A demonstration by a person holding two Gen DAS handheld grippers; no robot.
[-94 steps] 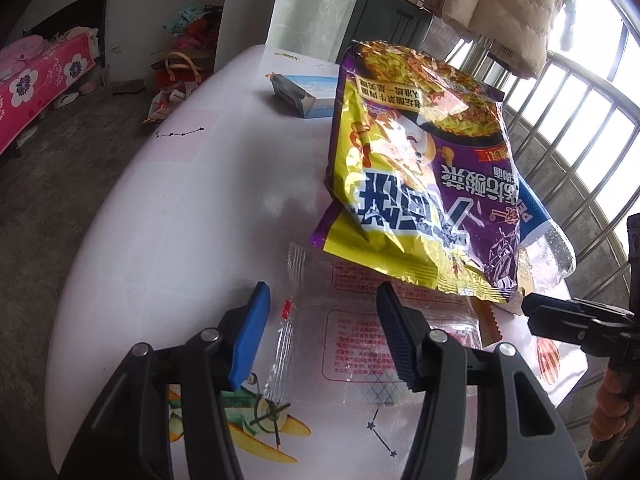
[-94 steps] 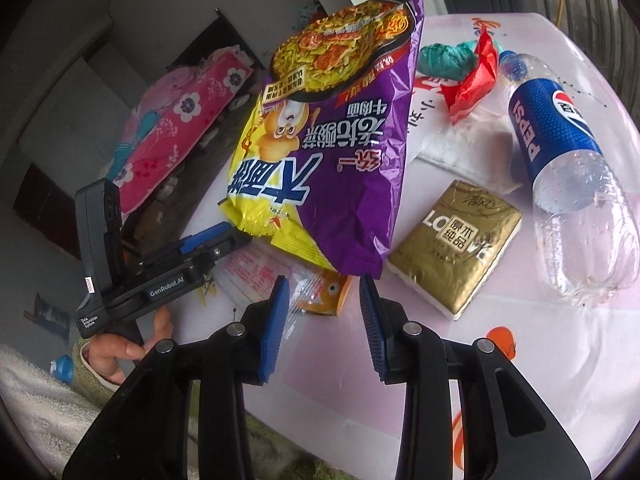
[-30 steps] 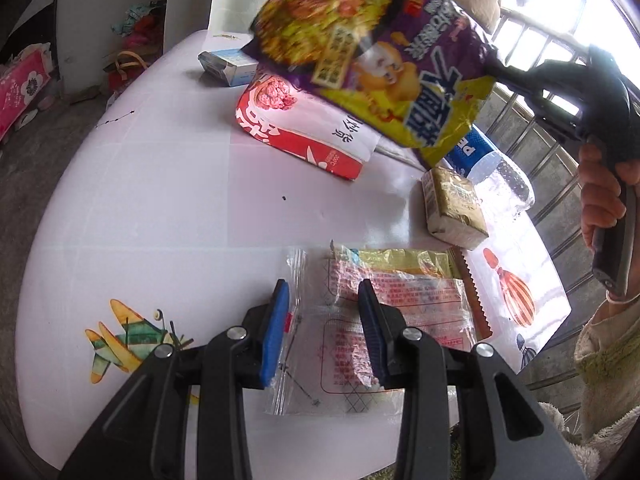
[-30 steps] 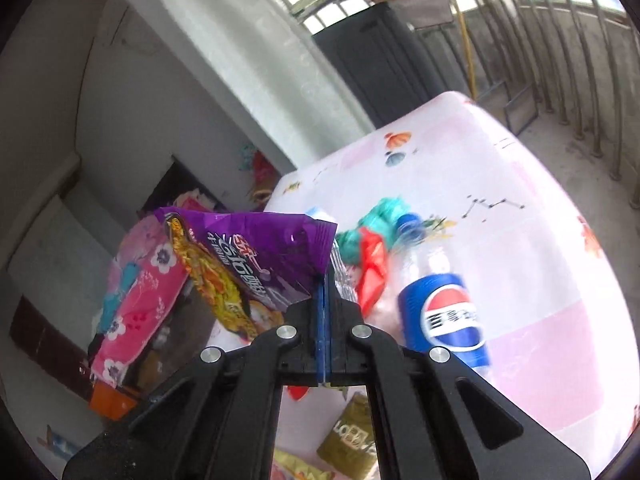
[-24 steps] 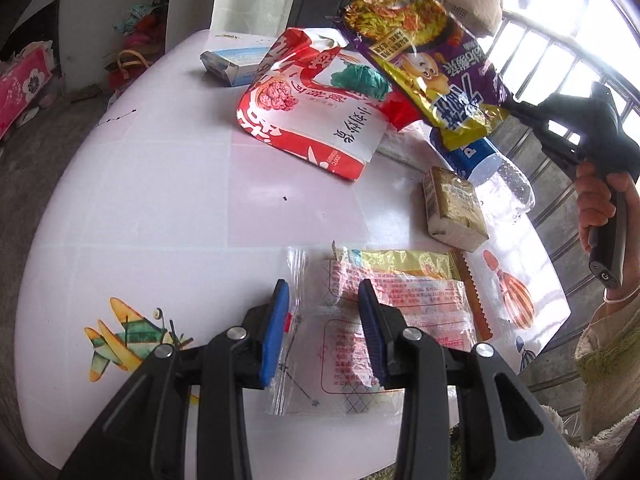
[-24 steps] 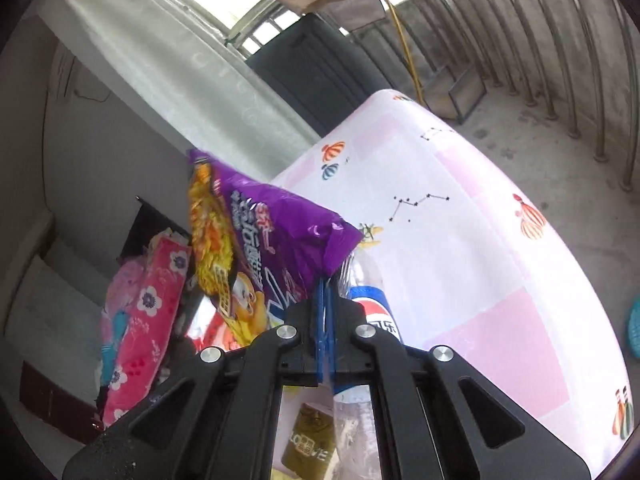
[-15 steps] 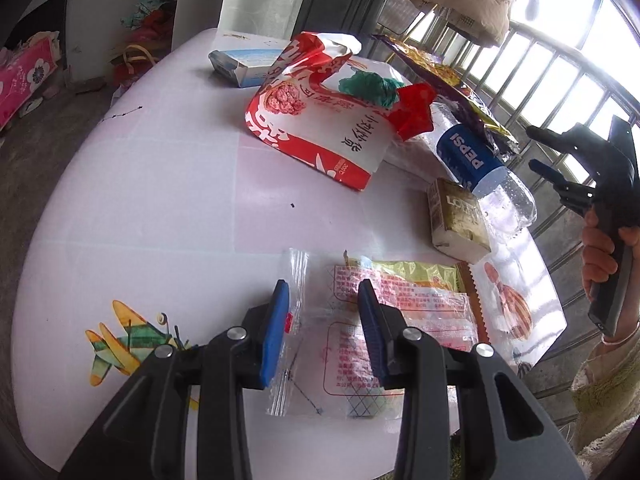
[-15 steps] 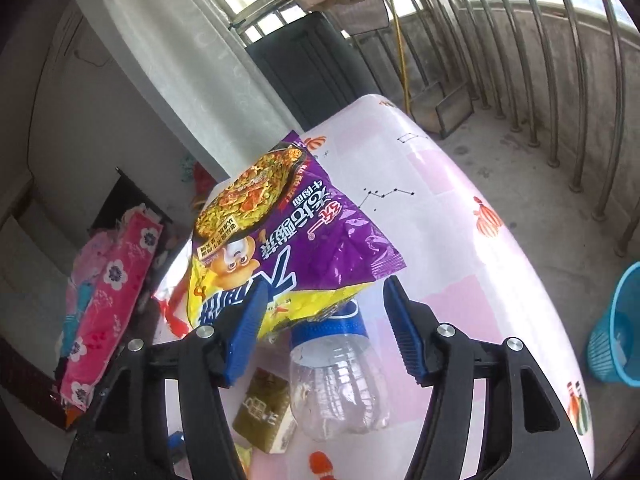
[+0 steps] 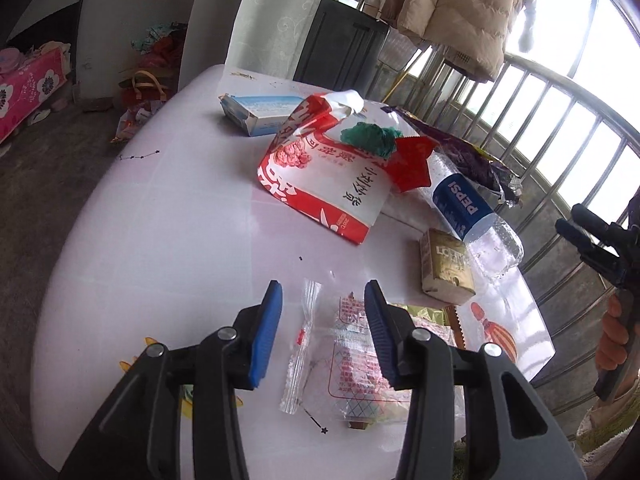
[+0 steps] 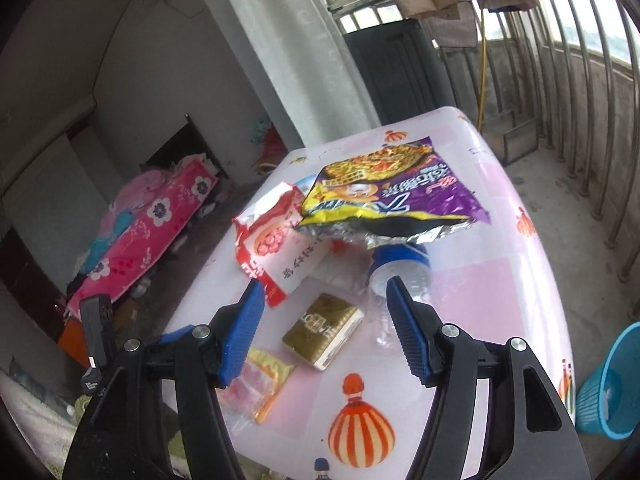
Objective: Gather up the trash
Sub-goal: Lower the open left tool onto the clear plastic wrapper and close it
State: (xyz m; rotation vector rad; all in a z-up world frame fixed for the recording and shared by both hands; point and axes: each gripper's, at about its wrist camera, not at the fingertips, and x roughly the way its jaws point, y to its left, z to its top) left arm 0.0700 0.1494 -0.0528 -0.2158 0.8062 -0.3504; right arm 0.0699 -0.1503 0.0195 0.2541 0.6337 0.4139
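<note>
Left hand-held gripper point(image 9: 322, 328): jaws part-open and just widened, poised over one clear plastic wrapper point(image 9: 356, 356) that lies flat on the surface point(image 9: 168, 240); the pads do not press on it. One narrow clear sachet point(image 9: 302, 344) lies just beside the wrapper, between the blue pads in the view.

Right hand-held gripper point(image 10: 326, 328): jaws wide and empty, having just opened. It hangs above the near edge of the surface.

Trash count on the surface:
- one purple noodle bag point(image 10: 394, 196), lying partly over the bottle's cap end, foil mouth gaping toward the right hand-held gripper
- one clear Pepsi bottle point(image 9: 472, 216) on its side
- one gold packet point(image 9: 446, 268), just beside the bottle
- one red-and-white bag point(image 9: 324, 184), with one green crumpled wad point(image 9: 370, 138) and one red scrap point(image 9: 412, 160) on top
- one blue-and-white carton point(image 9: 260, 114) at the far end
- one yellow wrapper point(image 10: 266, 380), partly under the clear one

Surroundings: one blue basket point(image 10: 610, 384) stands on the floor, beside the surface's corner. Metal railing point(image 9: 560, 128) borders the far side. One beige jacket point(image 9: 460, 8) hangs above. One pink floral bed point(image 10: 148, 224) stands well apart
</note>
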